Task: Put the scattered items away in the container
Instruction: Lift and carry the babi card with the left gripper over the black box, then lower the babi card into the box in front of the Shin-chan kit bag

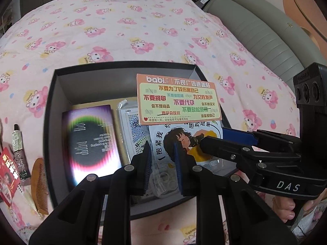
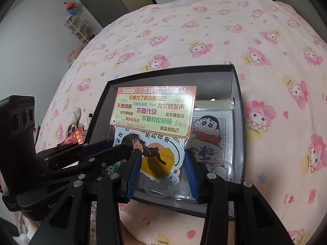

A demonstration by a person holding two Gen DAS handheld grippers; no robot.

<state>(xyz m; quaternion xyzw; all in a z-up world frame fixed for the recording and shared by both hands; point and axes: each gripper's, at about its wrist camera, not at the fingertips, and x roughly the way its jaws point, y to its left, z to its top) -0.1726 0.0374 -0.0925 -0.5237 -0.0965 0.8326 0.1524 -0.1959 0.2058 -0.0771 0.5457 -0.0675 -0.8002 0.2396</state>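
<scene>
Hovering left gripper (image 1: pixel 162 161) and right gripper (image 2: pixel 161 163) over black box (image 1: pixel 122 65), both jaws standing slightly apart, sticker pack (image 1: pixel 177 100) rising upright beyond them, grip unclear.

My bed (image 1: pixel 143 30) has that pink cartoon-print cover on it, and the black box (image 1: pixel 49 106) sits right on top. Just beside the box I've got a wooden comb (image 1: pixel 39 185), a small dark tube (image 1: pixel 19 151) and a red packet (image 1: pixel 8 175) lying on the cover.

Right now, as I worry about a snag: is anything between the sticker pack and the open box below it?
Nothing visible. The sticker pack stands upright over the open black box. Under it lie only flat items already inside, like the bead-board packet.
</scene>
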